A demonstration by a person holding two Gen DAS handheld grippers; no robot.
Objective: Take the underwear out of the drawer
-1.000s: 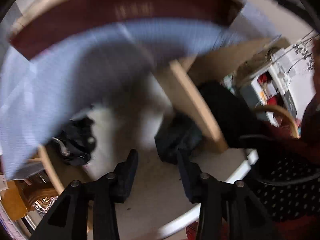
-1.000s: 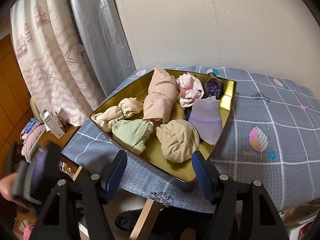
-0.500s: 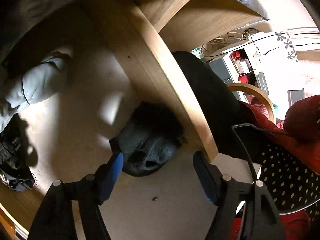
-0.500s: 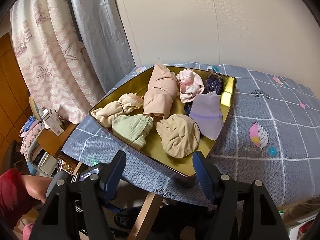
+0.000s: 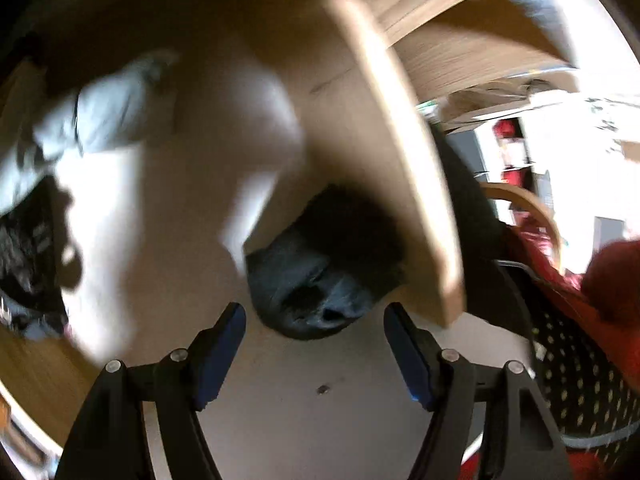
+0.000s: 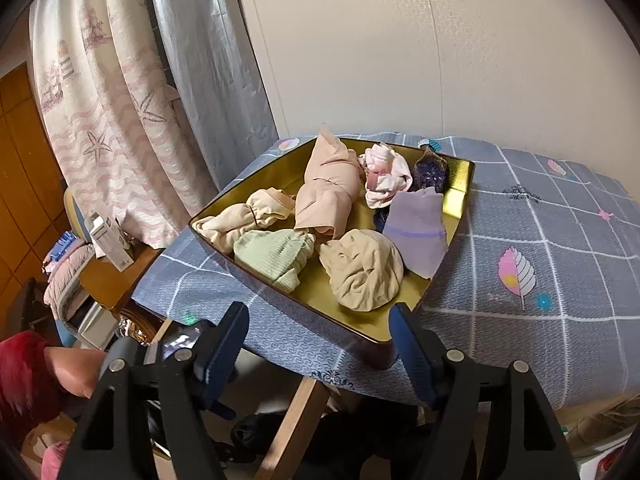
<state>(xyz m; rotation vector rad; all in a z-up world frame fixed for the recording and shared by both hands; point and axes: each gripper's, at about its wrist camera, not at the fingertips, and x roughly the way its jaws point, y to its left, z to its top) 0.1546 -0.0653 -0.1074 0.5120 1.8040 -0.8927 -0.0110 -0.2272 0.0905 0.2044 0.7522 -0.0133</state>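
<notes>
Just beyond parted jaws, dark underwear.

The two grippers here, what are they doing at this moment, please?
The left gripper points down into a light wooden drawer, its fingers on either side of a dark bundle of underwear without touching it; the jaws are closing. The right gripper is opening and holds nothing, above the table edge before a gold tray filled with rolled underwear. A grey bundle lies further back in the drawer.
</notes>
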